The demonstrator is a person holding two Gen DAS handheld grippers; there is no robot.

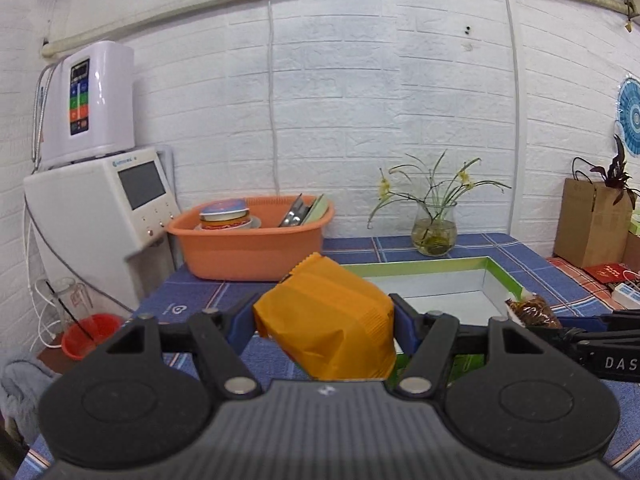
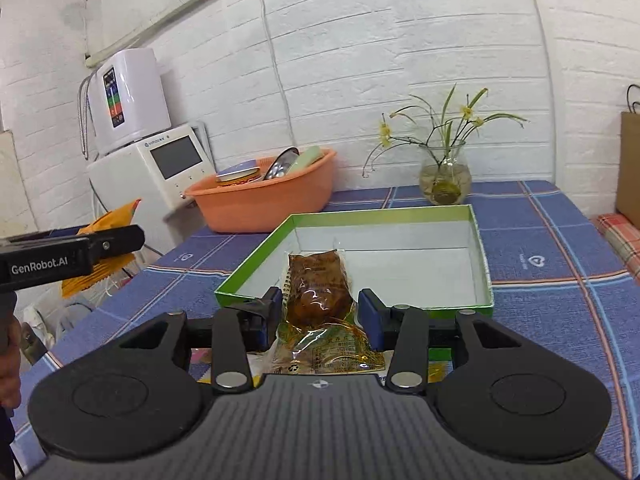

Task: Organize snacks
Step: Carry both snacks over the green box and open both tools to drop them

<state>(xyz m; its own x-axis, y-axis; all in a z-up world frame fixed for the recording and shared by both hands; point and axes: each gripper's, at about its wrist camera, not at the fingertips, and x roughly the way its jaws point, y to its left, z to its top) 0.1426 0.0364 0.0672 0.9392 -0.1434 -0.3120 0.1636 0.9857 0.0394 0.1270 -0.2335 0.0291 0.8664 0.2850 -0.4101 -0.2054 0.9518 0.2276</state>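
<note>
Mid-transfer: your left gripper has its jaws clamped on the orange packet, your right gripper pinches the brown pouch over the near rim of the green box ahead of the jaws; next, carry both in and release.

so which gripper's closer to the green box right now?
Right. The right gripper holds a clear snack pack over the green box near rim; the left gripper holds the orange packet off its left side.
</note>
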